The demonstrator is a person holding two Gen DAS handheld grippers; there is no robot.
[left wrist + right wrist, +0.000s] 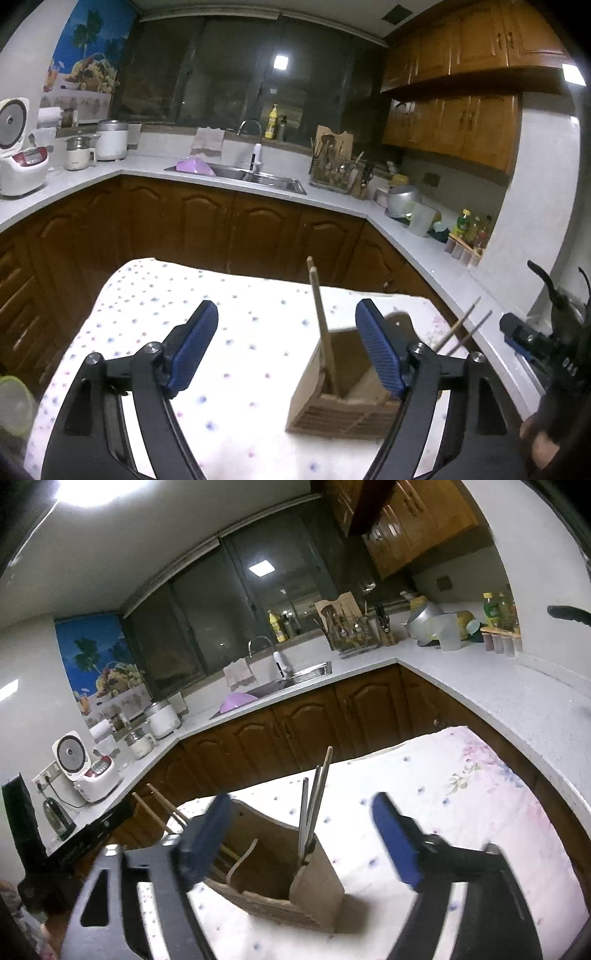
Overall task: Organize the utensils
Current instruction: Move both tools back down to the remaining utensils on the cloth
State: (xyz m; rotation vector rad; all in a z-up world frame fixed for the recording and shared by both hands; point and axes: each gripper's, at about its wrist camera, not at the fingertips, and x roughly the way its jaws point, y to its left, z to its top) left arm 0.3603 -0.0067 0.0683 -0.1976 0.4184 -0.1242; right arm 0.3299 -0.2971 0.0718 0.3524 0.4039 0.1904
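Observation:
A wooden utensil holder stands on a table under a dotted cloth. A wooden stick-like utensil stands upright in its near compartment. My left gripper is open and holds nothing, and its right finger overlaps the holder. Two chopsticks poke out past that finger. In the right wrist view, several thin chopsticks rise from the holder, in the gap of my open right gripper, untouched. Two wooden chopsticks lean out to the left.
An L-shaped white counter runs behind the table over brown cabinets. On it are a sink, a rice cooker, a utensil rack and bottles. A hand holds the other gripper at the right edge.

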